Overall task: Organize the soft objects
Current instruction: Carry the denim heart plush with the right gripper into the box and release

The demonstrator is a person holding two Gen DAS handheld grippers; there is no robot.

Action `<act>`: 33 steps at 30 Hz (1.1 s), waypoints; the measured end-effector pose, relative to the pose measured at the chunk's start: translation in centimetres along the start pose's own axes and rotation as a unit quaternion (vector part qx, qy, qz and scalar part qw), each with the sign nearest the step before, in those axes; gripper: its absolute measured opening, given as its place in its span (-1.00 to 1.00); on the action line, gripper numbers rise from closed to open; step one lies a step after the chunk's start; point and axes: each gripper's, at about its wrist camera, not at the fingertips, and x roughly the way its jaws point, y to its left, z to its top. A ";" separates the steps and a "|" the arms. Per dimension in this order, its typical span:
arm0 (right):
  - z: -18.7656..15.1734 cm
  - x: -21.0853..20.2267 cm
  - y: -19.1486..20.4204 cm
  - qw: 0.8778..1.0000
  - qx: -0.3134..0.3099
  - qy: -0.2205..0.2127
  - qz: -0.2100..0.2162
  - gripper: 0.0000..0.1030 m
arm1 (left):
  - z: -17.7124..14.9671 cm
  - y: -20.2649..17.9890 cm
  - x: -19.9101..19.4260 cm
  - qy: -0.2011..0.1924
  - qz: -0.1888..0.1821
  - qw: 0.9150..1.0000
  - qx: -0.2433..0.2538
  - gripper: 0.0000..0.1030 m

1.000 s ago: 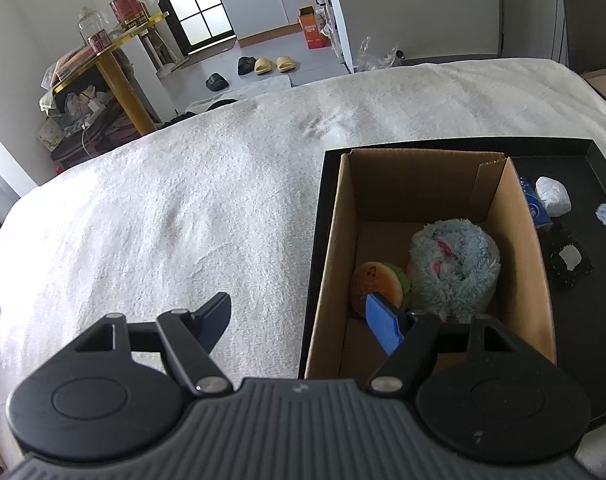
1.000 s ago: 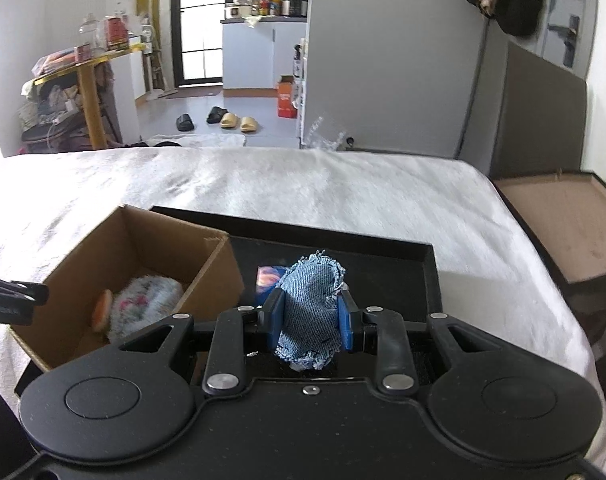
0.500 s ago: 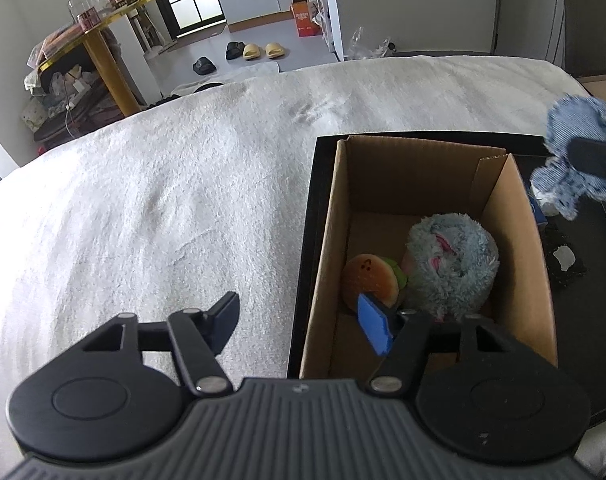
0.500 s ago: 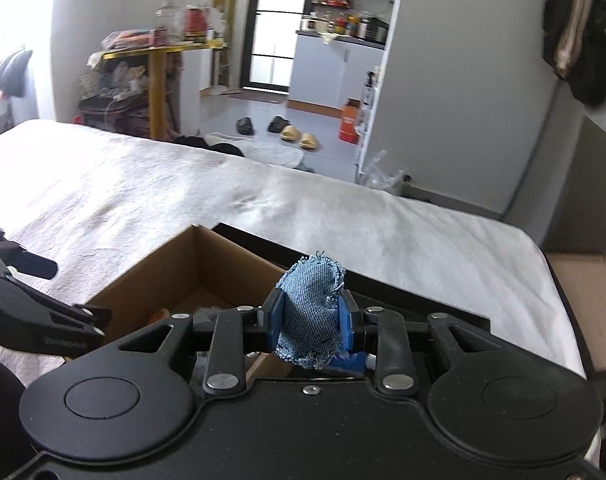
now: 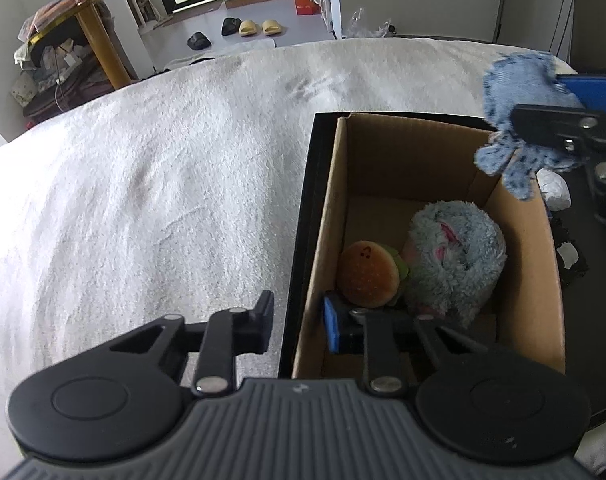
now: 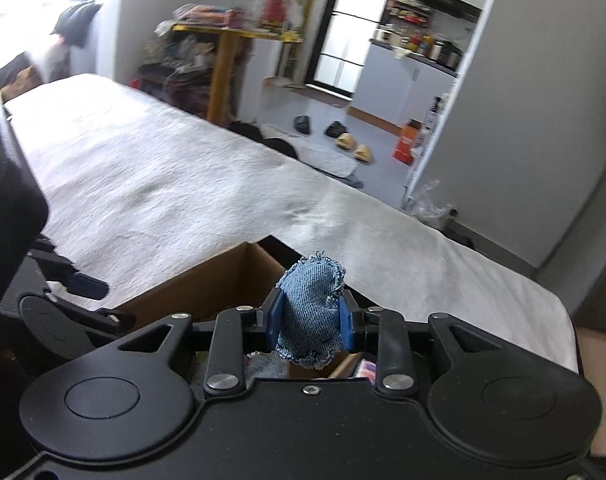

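An open cardboard box (image 5: pixel 407 160) stands in a black tray (image 5: pixel 303 216) on the white bed cover. Inside it lie a burger plush (image 5: pixel 367 276) and a fluffy blue plush (image 5: pixel 455 260). My left gripper (image 5: pixel 297 326) straddles the box's left wall near its front corner, one finger outside and the blue pad inside. Its jaws are closing, and a sliver of cover still shows beside the outer finger. My right gripper (image 6: pixel 309 320) is shut on a frayed denim piece (image 6: pixel 309 312). In the left wrist view the denim piece (image 5: pixel 511 80) hangs above the box's far right corner.
A crumpled white item (image 5: pixel 555 192) and a dark frilly item (image 5: pixel 569 256) lie on the tray right of the box. The white bed cover (image 5: pixel 163 180) spreads to the left. Beyond the bed are a yellow table (image 5: pixel 99 40), slippers (image 5: pixel 259 27) and a grey wall.
My left jaws have narrowed around the box's left wall. The right gripper has carried the denim piece leftward, from over the tray to above the box's far right corner, rolling as it went.
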 end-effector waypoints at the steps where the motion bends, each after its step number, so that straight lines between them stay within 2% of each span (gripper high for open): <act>1: 0.2 0.2 0.3 1.000 -0.009 0.001 0.005 -0.43 | 0.0 0.0 0.1 0.001 -0.003 1.000 -0.002 -0.59; 6: 0.9 1.1 1.4 0.999 -0.044 0.005 0.031 -0.43 | -0.1 0.3 0.2 0.003 -0.015 1.000 -0.011 -0.65; 11: 1.6 1.9 2.1 0.996 -0.074 0.008 0.043 -0.37 | 0.0 0.1 0.3 0.003 -0.012 1.000 -0.009 -0.65; 12: 1.9 2.0 2.2 0.996 -0.077 0.005 0.045 -0.29 | 0.0 0.0 0.3 0.003 -0.012 1.000 -0.008 -0.65; 13: 2.0 2.1 2.4 0.995 -0.083 0.002 0.048 -0.08 | 0.0 0.0 0.3 0.003 -0.011 1.000 -0.007 -0.65; 15: 2.1 1.8 2.6 0.994 -0.098 -0.009 0.052 0.14 | 0.0 0.1 0.4 0.003 -0.011 1.000 -0.007 -0.65; 18: 1.7 1.4 2.7 0.992 -0.109 -0.014 0.057 0.22 | 0.0 0.0 0.4 0.003 -0.007 1.000 -0.006 -0.63; 26: -0.7 0.1 1.2 0.997 -0.065 0.006 0.050 0.24 | 0.0 -0.3 0.1 0.005 0.004 1.000 0.000 -0.53; 29: -2.1 -0.4 0.5 0.998 -0.039 0.014 0.041 0.31 | 0.0 -0.3 -0.1 0.002 0.013 1.000 0.001 -0.41; 33: -3.7 -0.9 -0.8 0.999 0.000 0.024 0.029 0.40 | 0.0 -0.5 -0.5 -0.006 0.019 1.000 0.009 -0.13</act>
